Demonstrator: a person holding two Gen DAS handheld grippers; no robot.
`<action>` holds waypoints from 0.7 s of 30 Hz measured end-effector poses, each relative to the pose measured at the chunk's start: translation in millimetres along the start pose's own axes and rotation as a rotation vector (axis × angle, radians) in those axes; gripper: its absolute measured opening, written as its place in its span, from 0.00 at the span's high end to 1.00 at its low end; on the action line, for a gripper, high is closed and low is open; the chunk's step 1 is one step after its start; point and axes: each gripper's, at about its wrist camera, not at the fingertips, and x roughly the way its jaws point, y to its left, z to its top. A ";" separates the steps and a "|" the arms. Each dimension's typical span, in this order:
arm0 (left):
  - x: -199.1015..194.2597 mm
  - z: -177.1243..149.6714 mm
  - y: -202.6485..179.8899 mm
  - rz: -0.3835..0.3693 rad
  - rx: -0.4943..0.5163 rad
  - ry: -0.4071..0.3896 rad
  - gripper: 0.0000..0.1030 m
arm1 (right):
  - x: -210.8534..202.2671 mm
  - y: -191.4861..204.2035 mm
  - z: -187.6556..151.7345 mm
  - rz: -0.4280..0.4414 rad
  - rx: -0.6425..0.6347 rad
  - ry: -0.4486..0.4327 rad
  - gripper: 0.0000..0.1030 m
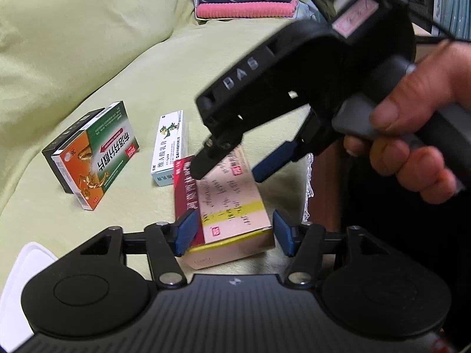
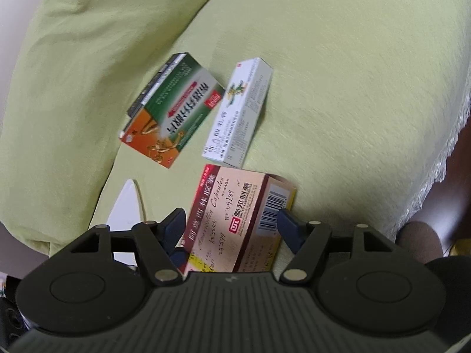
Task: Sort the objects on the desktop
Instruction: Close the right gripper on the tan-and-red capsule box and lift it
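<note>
We see both our grippers, left gripper (image 1: pixel 232 232) and right gripper (image 2: pixel 232 226), open around the pink capsule box (image 1: pixel 229 206); contact seems uncertain through blur.

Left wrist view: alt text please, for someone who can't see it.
Both tongs, the left and the right, straddle opposite ends of a pink and red capsule box lying on a light green cloth, fingers open around it. Behind it lie an orange and green box and a slim white box.
</note>
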 end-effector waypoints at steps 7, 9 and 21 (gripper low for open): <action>-2.4 -1.9 9.3 -0.019 -0.025 0.003 0.38 | 12.5 -2.0 -4.6 -0.020 -0.006 0.021 0.36; -0.8 -1.9 8.2 -0.032 -0.005 0.015 0.31 | 16.0 -2.8 -4.8 -0.020 -0.001 0.028 0.31; -3.9 -1.2 13.0 -0.011 0.016 -0.007 0.24 | 27.7 4.0 -2.5 -0.016 0.018 0.039 0.27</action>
